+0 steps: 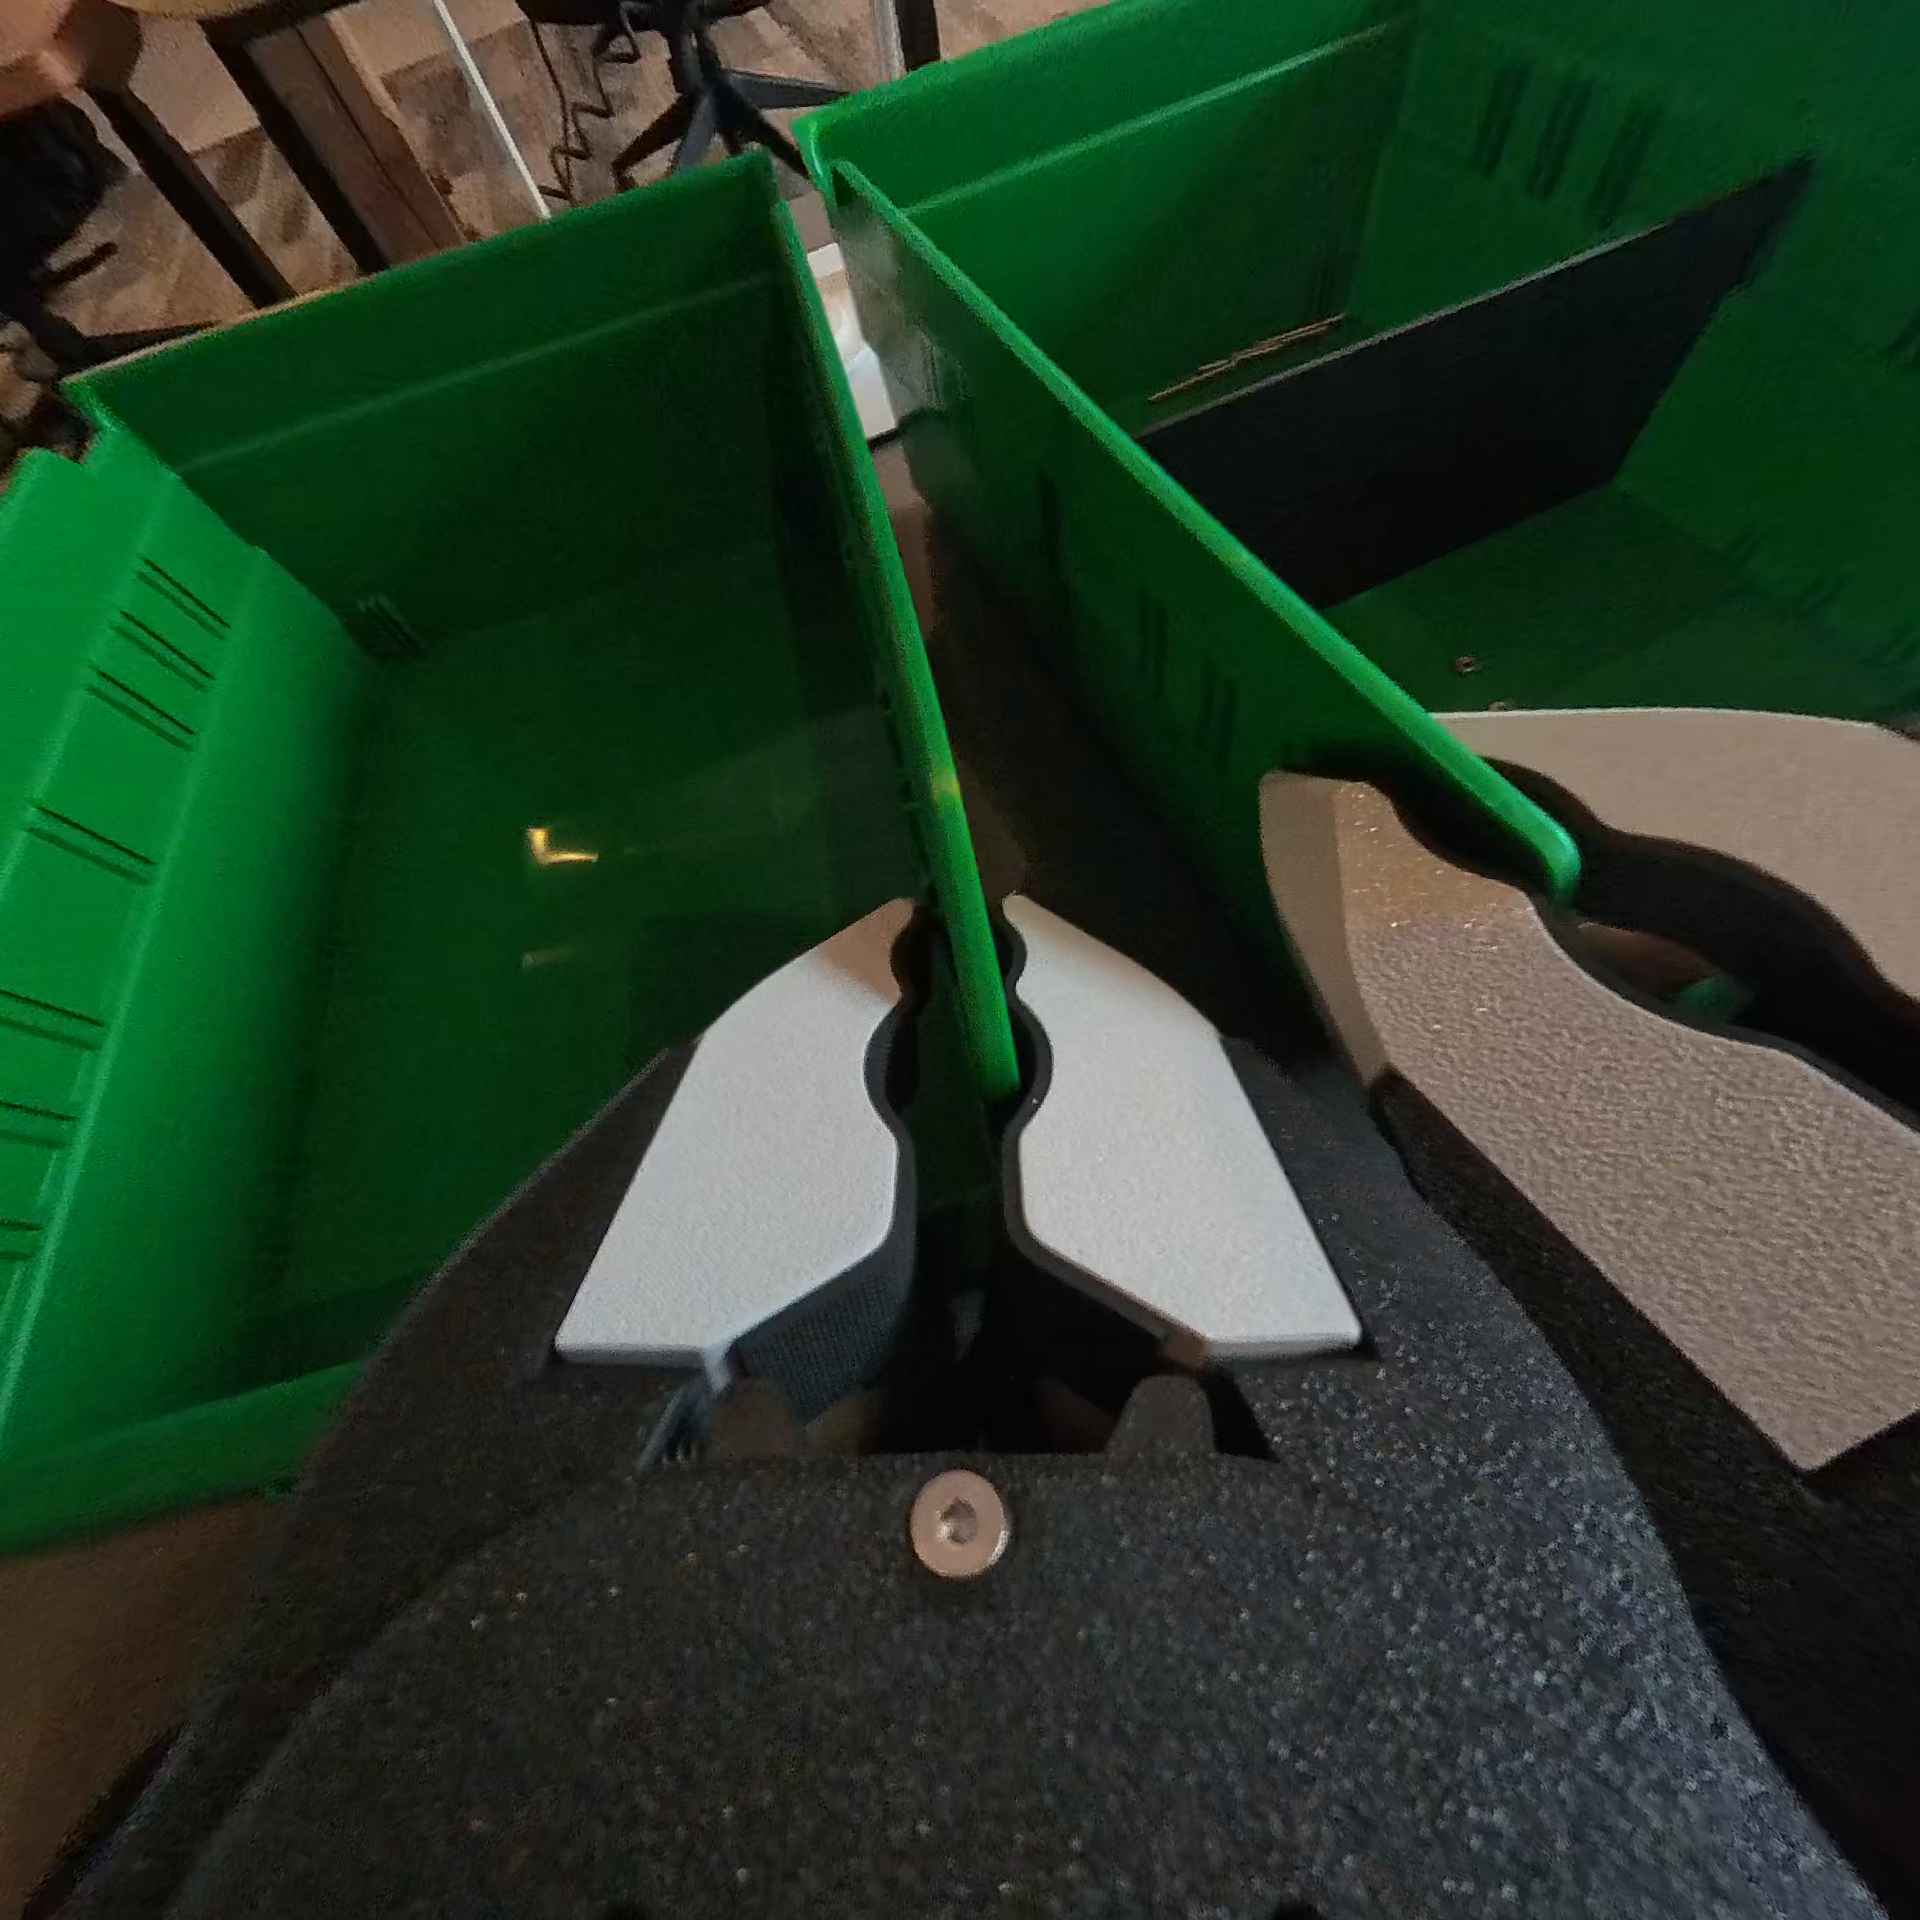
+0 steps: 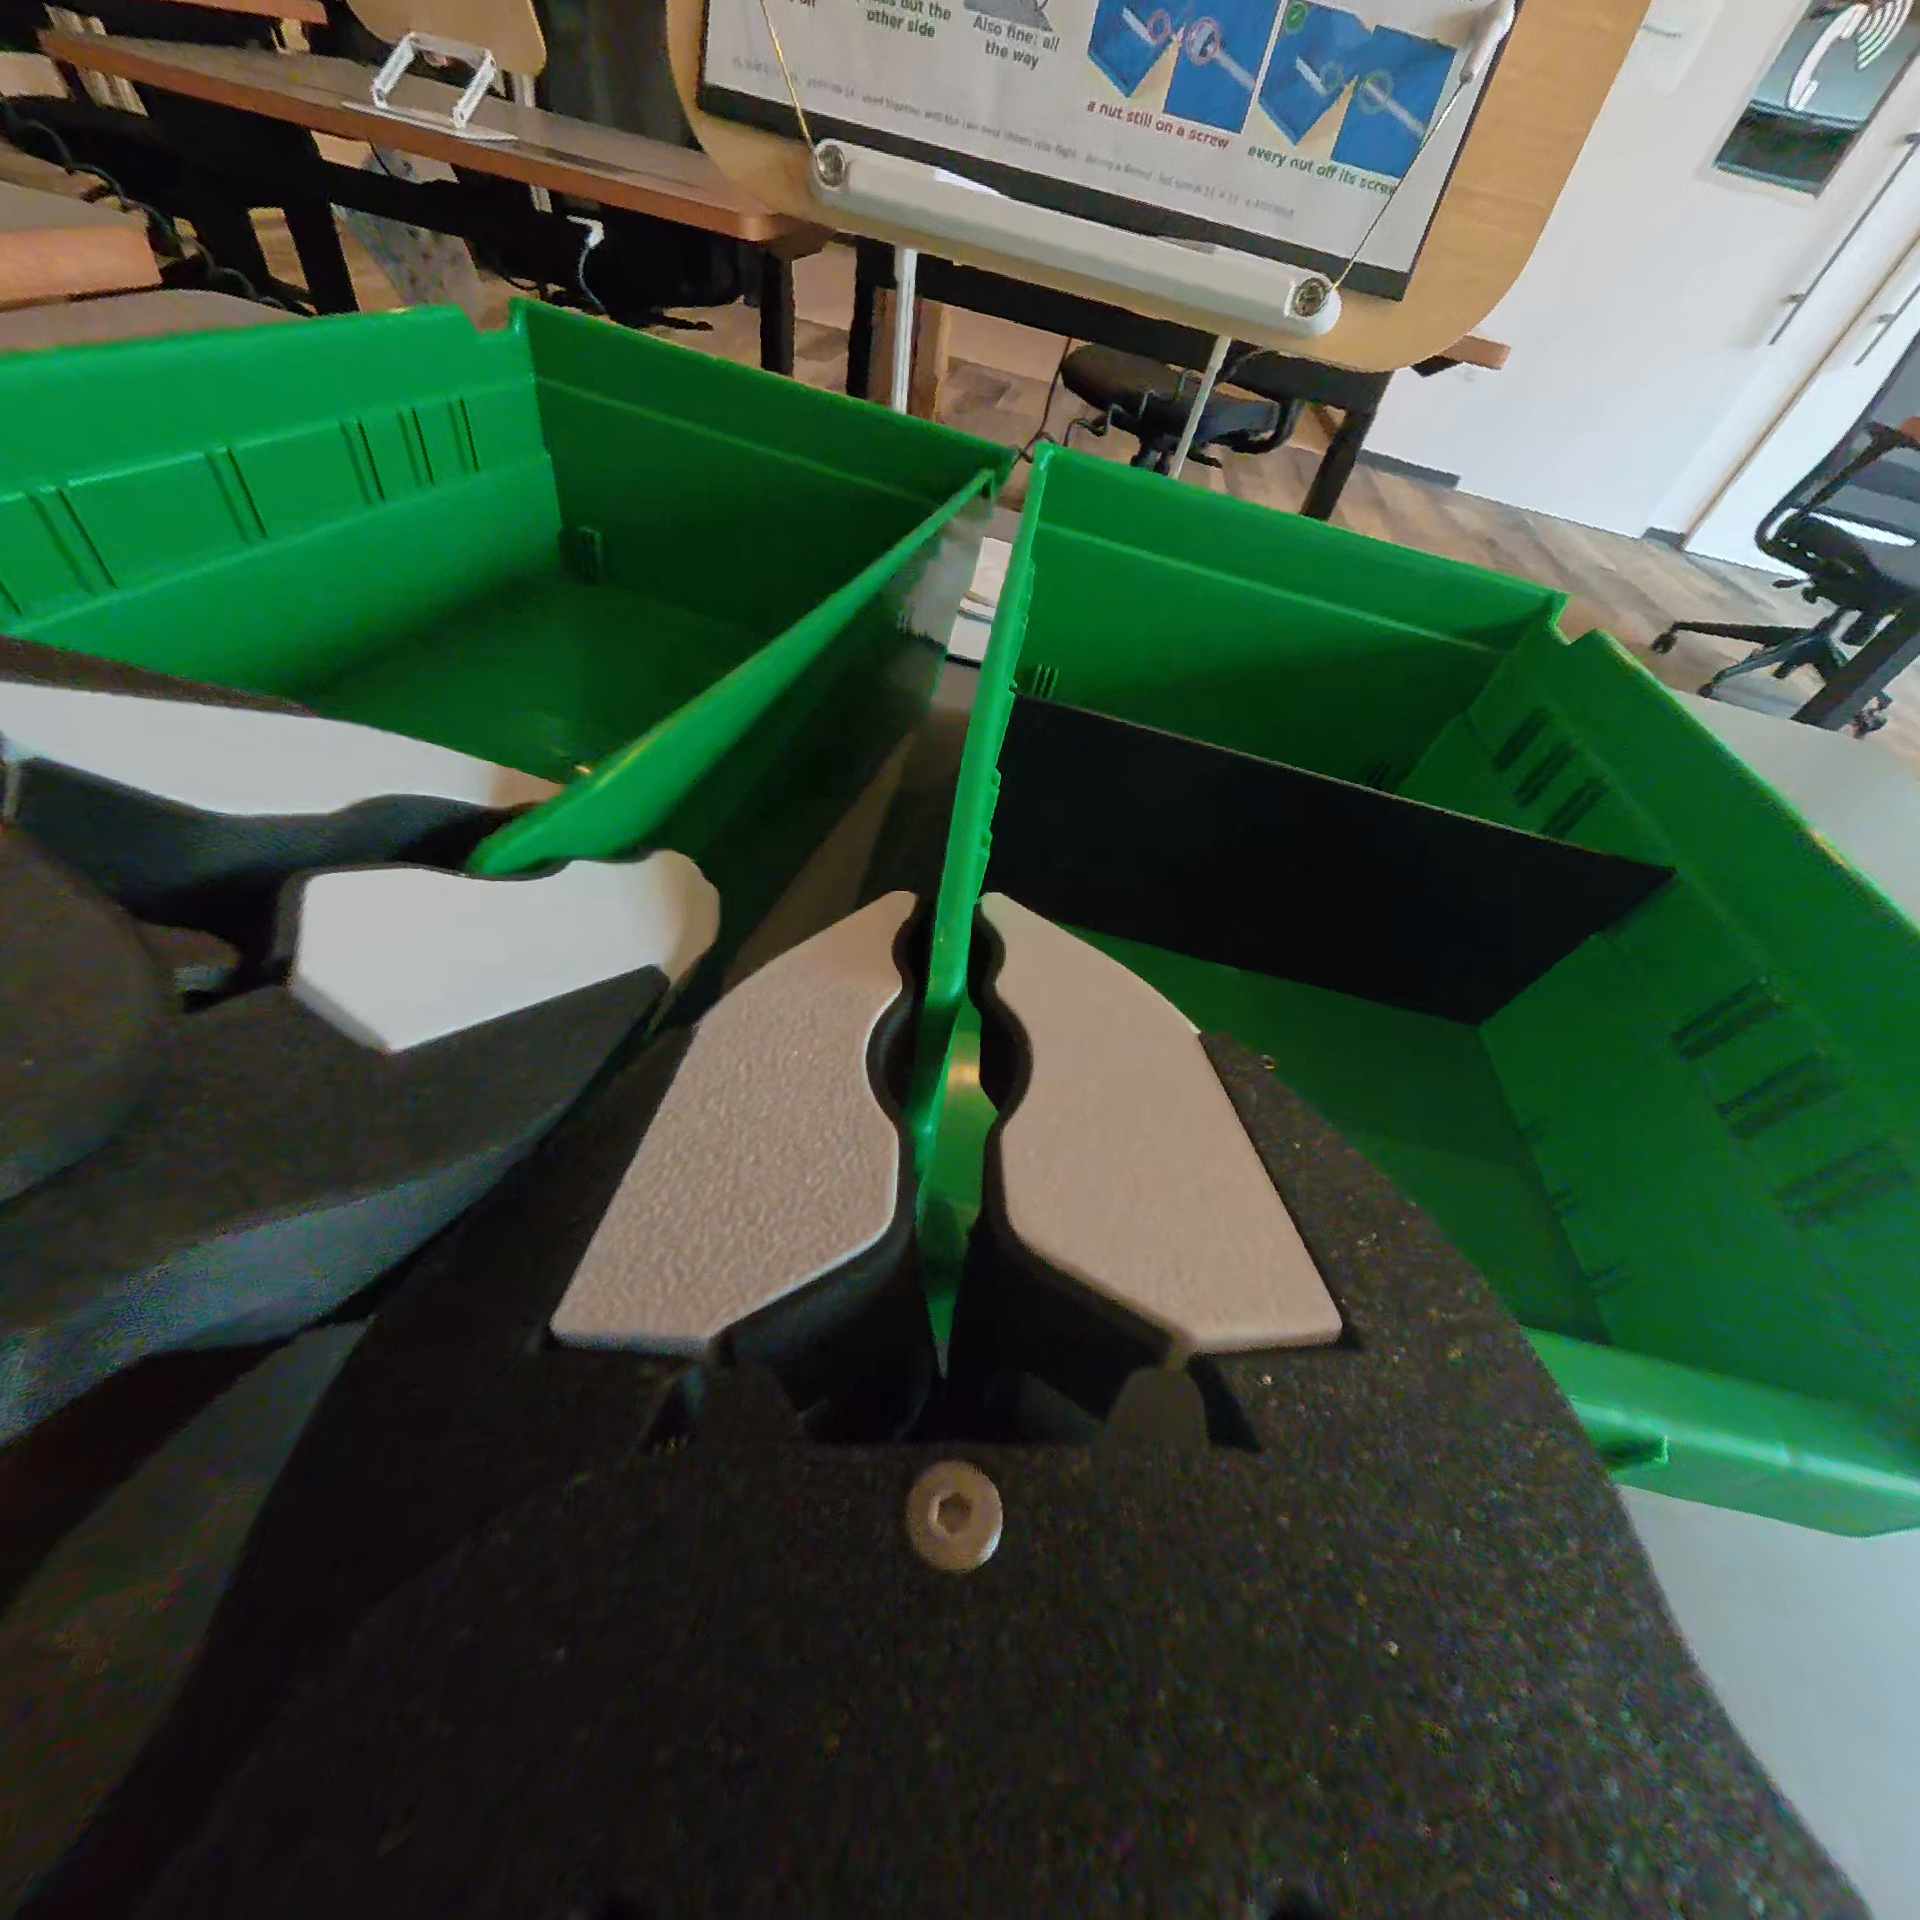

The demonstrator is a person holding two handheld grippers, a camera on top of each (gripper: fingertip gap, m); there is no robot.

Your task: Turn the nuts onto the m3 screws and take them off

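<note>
A thin brass-coloured cluster (apparently the screws) [image 1: 1247, 358] lies in the far compartment of the right green bin [image 1: 1558, 260], its long axis running along the black divider [image 1: 1455, 416]; tiny nuts [image 1: 1465, 663] sit on the near floor. The right hand-held gripper [image 2: 945, 966] clamps that bin's left wall, which runs near to far. The left hand-held gripper [image 1: 961, 987] straddles the right wall of the left green bin [image 1: 468, 623]; whether it presses I cannot tell.

pale grey table [image 2: 1787, 1662] with two green bins [image 2: 540, 665] [image 2: 1558, 1039] side by side
</note>
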